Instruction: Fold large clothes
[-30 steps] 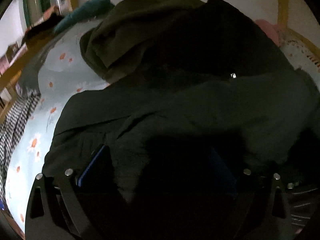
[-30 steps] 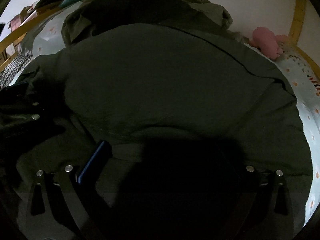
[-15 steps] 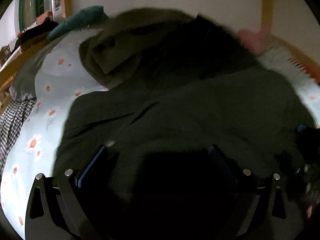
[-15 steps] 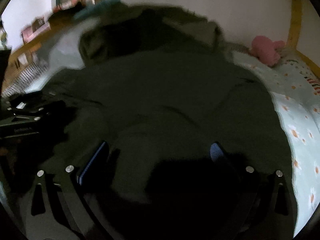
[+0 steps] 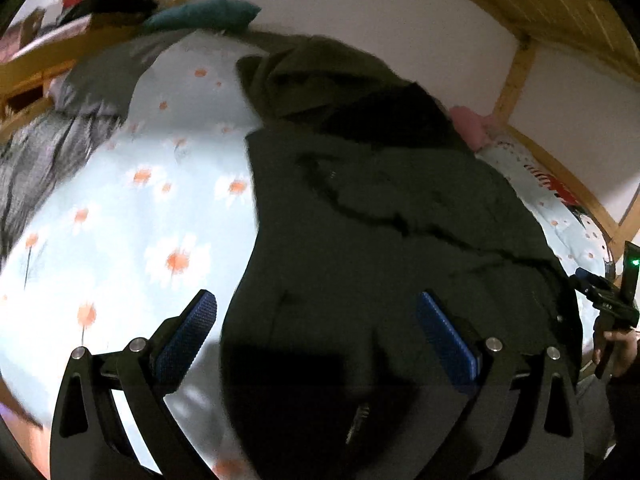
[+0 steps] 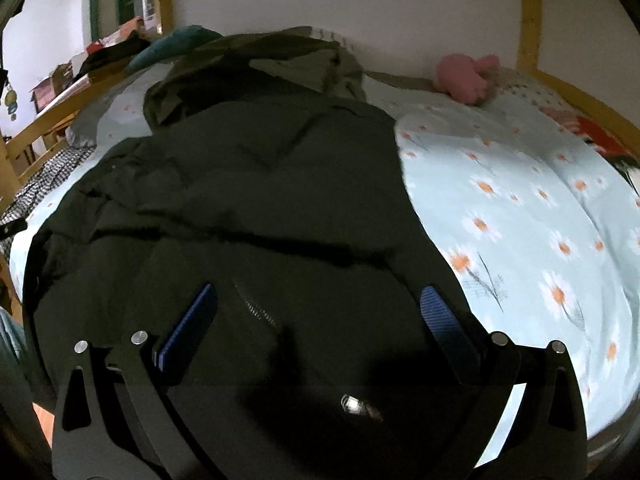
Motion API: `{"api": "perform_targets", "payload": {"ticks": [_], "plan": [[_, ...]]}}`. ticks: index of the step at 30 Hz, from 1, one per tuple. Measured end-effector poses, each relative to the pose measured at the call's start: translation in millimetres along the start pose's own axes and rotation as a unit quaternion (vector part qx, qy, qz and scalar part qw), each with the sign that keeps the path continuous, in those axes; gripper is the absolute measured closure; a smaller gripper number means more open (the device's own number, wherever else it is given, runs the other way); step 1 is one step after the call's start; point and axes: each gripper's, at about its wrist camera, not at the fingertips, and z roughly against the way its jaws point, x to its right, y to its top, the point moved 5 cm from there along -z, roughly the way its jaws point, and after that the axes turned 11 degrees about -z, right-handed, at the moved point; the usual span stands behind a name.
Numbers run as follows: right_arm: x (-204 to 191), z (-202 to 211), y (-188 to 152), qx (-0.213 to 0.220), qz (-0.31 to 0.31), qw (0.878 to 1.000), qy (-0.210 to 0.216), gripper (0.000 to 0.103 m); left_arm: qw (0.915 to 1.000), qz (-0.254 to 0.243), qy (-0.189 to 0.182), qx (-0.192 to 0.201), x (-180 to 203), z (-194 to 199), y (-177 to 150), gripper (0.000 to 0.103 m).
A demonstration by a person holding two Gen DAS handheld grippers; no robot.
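Observation:
A large dark olive jacket (image 5: 384, 216) lies folded on the bed, its hood (image 5: 316, 76) bunched at the far end. It also fills the right wrist view (image 6: 248, 208), with a zipper (image 6: 256, 308) showing near the front. My left gripper (image 5: 316, 320) is open and empty above the jacket's near left edge. My right gripper (image 6: 316, 312) is open and empty above the jacket's near right part. The right gripper also shows at the right edge of the left wrist view (image 5: 608, 304), held in a hand.
The bed has a light blue daisy-print sheet (image 5: 120, 216) (image 6: 520, 216) and a wooden frame (image 6: 532, 16). A pink plush toy (image 6: 464, 76) lies by the wall. A teal pillow (image 5: 204, 12) and grey checked bedding (image 5: 36, 160) lie at the left.
Both grippers have pulled back and up from the jacket, so more of the sheet shows on each side. The jacket now lies narrower, with its sides folded in.

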Motion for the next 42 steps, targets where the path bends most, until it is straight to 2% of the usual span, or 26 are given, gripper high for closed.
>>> {"api": "perform_targets", "payload": {"ticks": [4, 8, 12, 16, 19, 21, 25, 28, 30, 31, 32, 33, 35, 37, 39, 42], "plan": [[15.4, 10.8, -25.1, -0.010, -0.009, 1.000, -0.009, 0.003, 0.9995, 0.024, -0.004, -0.021, -4.6, 6.4, -30.2, 0.005], [29.8, 15.5, -46.5, -0.024, -0.022, 0.999, -0.013, 0.003, 0.9971, 0.059, -0.030, -0.038, 1.7, 11.4, -59.4, 0.005], [39.9, 16.6, -63.7, -0.034, -0.035, 0.999, -0.011, 0.003, 0.9958, 0.067, -0.037, -0.051, 10.3, 15.4, -82.2, 0.005], [50.9, 14.7, -83.3, -0.042, -0.061, 0.997, 0.002, 0.003, 0.9900, 0.094, -0.070, -0.079, 18.4, 9.5, -109.3, 0.005], [54.0, 16.8, -89.4, -0.038, -0.075, 0.996, 0.014, 0.003, 0.9857, 0.114, -0.074, -0.100, 23.3, -0.2, -131.6, 0.005], [57.5, 18.6, -93.4, -0.038, -0.081, 0.996, 0.022, 0.003, 0.9777, 0.144, -0.100, -0.116, 27.6, -9.9, -146.7, 0.005], [66.3, 22.7, -101.7, -0.045, -0.105, 0.992, 0.055, 0.003, 0.9493, 0.212, -0.188, -0.136, 39.2, -26.6, -164.3, 0.005], [77.7, 23.7, -106.4, -0.053, -0.140, 0.986, 0.076, 0.003, 0.9250, 0.266, -0.223, -0.155, 40.1, -36.4, -169.8, 0.005], [84.2, 25.4, -108.7, -0.055, -0.171, 0.978, 0.101, 0.003, 0.9029, 0.305, -0.243, -0.181, 37.9, -44.5, -176.1, 0.006], [88.9, 26.0, -109.5, -0.057, -0.188, 0.974, 0.113, 0.003, 0.9001, 0.312, -0.244, -0.182, 36.4, -45.3, -177.2, 0.013], [92.9, 26.2, -110.8, -0.059, -0.200, 0.971, 0.116, 0.003, 0.9008, 0.312, -0.237, -0.188, 34.5, -46.5, -178.4, 0.028], [95.8, 26.0, -112.3, -0.062, -0.208, 0.969, 0.114, 0.003, 0.9032, 0.306, -0.234, -0.189, 33.6, -45.5, -178.9, 0.034], [104.8, 24.9, -117.6, -0.074, -0.227, 0.964, 0.114, 0.003, 0.9055, 0.300, -0.237, -0.184, 33.8, -39.3, -178.2, 0.062], [107.9, 24.6, -122.4, -0.084, -0.233, 0.961, 0.121, 0.003, 0.9055, 0.302, -0.242, -0.175, 35.2, -31.9, -171.5, 0.074], [107.8, 22.5, -127.9, -0.104, -0.234, 0.956, 0.141, 0.003, 0.9017, 0.309, -0.259, -0.156, 36.4, -20.2, -163.7, 0.077], [104.2, 11.5, -140.7, -0.157, -0.251, 0.934, 0.200, 0.003, 0.8959, 0.317, -0.284, -0.128, 36.8, 2.1, -145.1, 0.078]]}}
